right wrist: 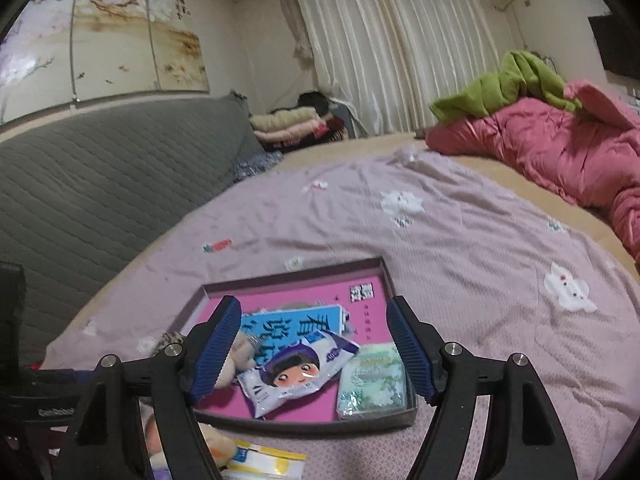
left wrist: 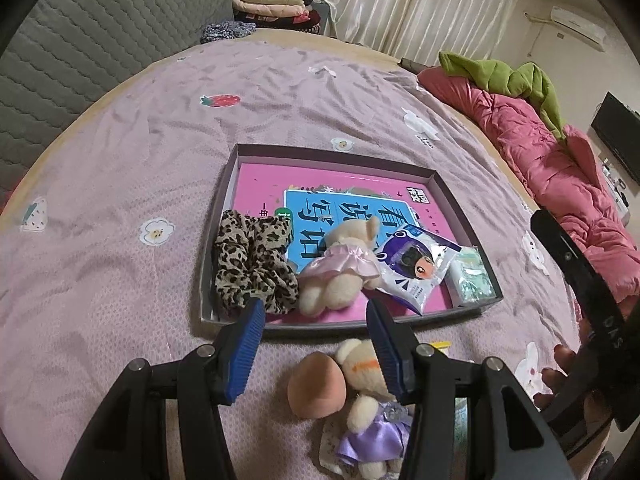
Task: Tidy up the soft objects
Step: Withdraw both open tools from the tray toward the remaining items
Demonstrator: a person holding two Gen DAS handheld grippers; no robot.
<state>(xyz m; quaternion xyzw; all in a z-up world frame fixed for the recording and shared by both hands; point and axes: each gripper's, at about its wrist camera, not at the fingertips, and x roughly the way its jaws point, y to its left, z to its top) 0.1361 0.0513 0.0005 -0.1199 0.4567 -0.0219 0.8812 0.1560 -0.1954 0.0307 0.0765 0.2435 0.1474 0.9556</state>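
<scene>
A shallow purple box [left wrist: 218, 236] [right wrist: 390, 280] lies on the bed. In it are a leopard-print scrunchie [left wrist: 254, 266], a plush bear in a pink dress [left wrist: 340, 268], a cartoon-face packet [left wrist: 416, 270] [right wrist: 296, 372] and a green tissue pack [left wrist: 470, 280] [right wrist: 372, 380]. Outside its near edge lie a peach sponge [left wrist: 316, 384] and a plush bear in a purple dress [left wrist: 372, 412]. My left gripper [left wrist: 316, 344] is open and empty above these. My right gripper [right wrist: 310, 354] is open and empty over the box's near end.
A pink book [left wrist: 344, 184] lines the box. A yellow-and-white packet [right wrist: 268, 460] lies before the box. A pink duvet [left wrist: 560, 168] with green cloth [left wrist: 508, 80] sits at the right. A grey headboard [right wrist: 100, 168] and folded clothes [left wrist: 272, 4] stand beyond.
</scene>
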